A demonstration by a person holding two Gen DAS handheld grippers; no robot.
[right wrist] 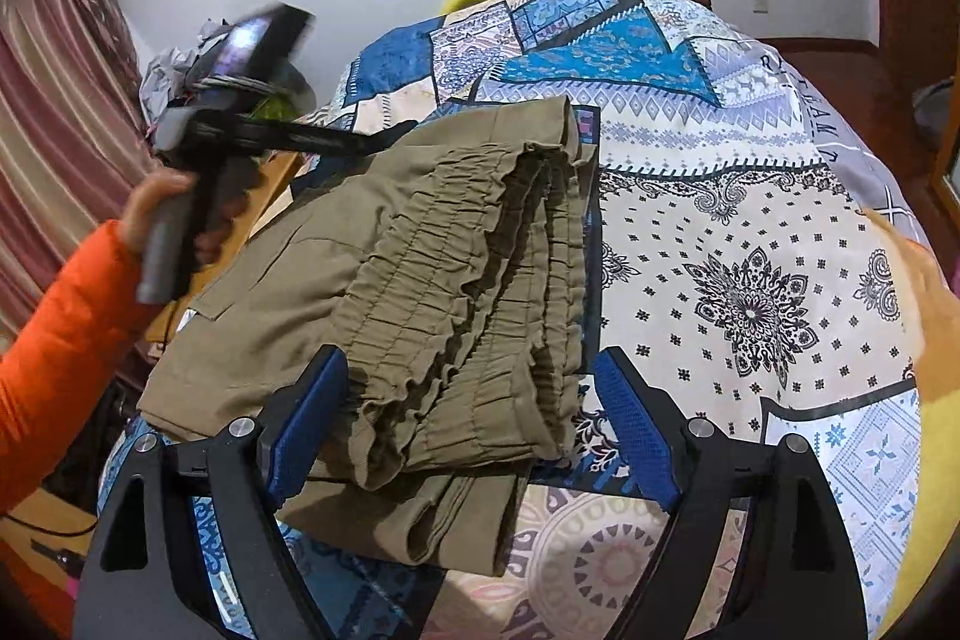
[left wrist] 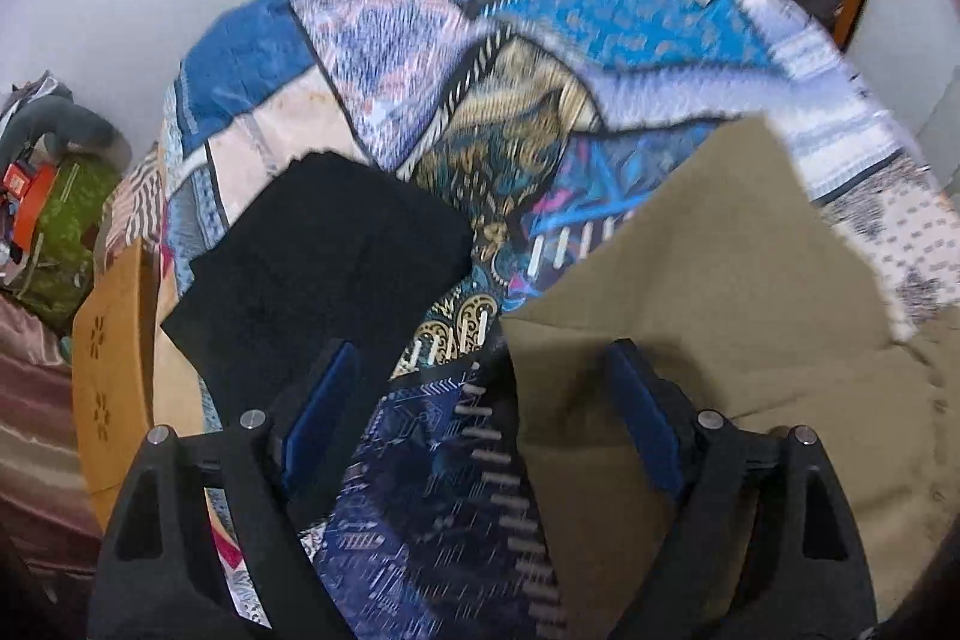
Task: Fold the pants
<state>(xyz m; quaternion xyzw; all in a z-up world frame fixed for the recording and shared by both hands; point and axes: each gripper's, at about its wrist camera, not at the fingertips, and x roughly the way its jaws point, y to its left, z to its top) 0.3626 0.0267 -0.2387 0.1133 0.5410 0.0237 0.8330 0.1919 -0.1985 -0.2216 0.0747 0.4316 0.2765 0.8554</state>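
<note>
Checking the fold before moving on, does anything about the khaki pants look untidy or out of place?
Mostly neat: the khaki pants lie folded on the patterned quilt, but the elastic waistband layers fan out unevenly instead of stacking flush.

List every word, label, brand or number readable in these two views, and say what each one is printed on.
"RA": start of dark lettering on the grey band of the patchwork bed cover; the remaining letters curve away, too distorted to read.
Small white tag on the folded khaki pants: too small to read.
Orange box beside the bed: markings blurred, unreadable.
Nothing else is legible.
</note>
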